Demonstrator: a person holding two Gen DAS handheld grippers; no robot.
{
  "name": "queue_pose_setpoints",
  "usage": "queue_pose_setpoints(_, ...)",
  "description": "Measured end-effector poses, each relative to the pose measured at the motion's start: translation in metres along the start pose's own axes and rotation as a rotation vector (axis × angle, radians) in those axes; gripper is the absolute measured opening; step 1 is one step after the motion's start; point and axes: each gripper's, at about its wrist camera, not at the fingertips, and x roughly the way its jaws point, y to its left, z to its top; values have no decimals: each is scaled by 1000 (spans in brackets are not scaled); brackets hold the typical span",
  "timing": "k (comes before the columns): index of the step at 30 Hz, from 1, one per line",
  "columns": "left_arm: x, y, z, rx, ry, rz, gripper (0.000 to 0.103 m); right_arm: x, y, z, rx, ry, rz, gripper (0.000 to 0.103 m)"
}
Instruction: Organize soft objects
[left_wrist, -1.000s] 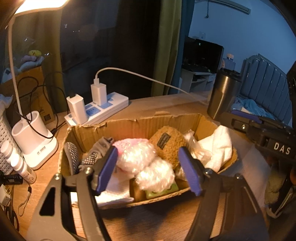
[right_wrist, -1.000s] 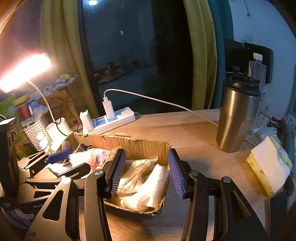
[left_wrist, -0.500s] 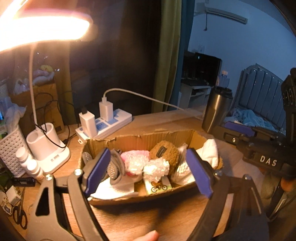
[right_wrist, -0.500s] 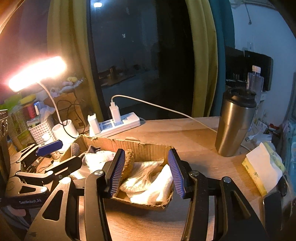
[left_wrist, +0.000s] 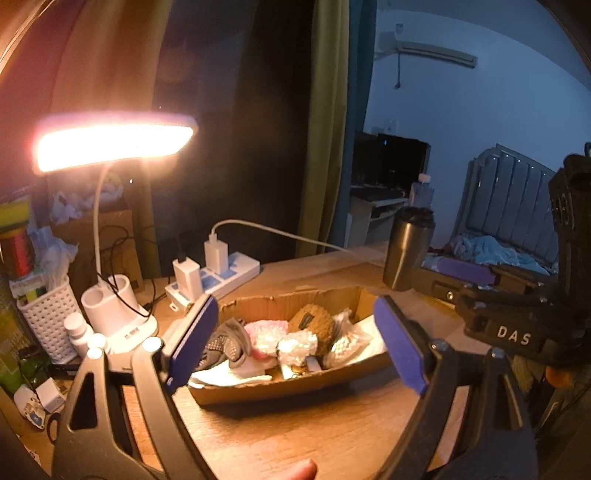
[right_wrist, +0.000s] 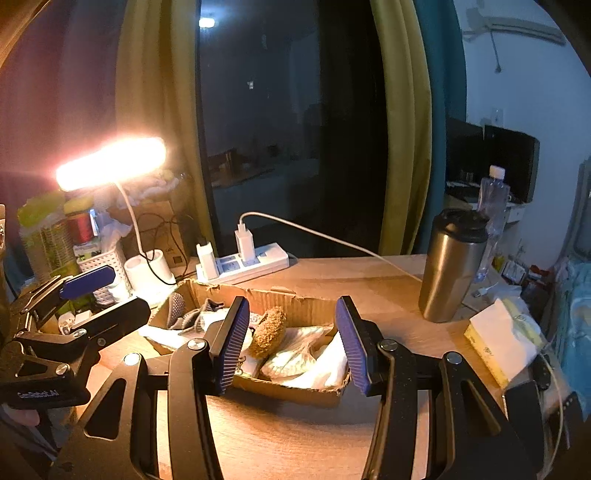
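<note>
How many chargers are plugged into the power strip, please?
2: a white charger with a cable, upright near the middle of the power strip, and a second white charger at its left end. Other sockets look free; none seems hidden.

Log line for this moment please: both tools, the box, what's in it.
left tool: jaws just opened, empty | right tool: open, empty | box: on desk, holds brown plush, grey glove, white cloths | both tools short of box
</note>
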Motion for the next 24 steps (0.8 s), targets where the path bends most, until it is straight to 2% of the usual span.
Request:
queue_pose_setpoints(4, -17, -3, 2, 3, -27, 3, 87, -18, 4, 1, -6, -24, -16, 53)
queue_pose_setpoints(7, -30, -6, 4, 10, -46, 8, 88, -33, 7, 1, -12, -45, -29, 60)
queue_pose_setpoints(8, -35, -8, 4, 16, -54, 13, 94, -39, 9, 1, -15, -54, -32, 61)
queue_pose_setpoints(10, -44, -10, 5, 20, -69, 17, 99, -51, 11, 1, -18, -69, -42, 61)
queue_pose_setpoints(16, -69, -15, 6, 12, -101, 19, 99, -85, 14, 1, -17, -112, -76, 63)
queue_pose_setpoints(20, -85, -19, 8, 28, -97, 13, 99, -107, 18, 0, -13, -140, -95, 70)
queue_pose_setpoints(24, -98, -25, 8, 41, -96, 18, 99, -132, 21, 0, -7, -172, -113, 71)
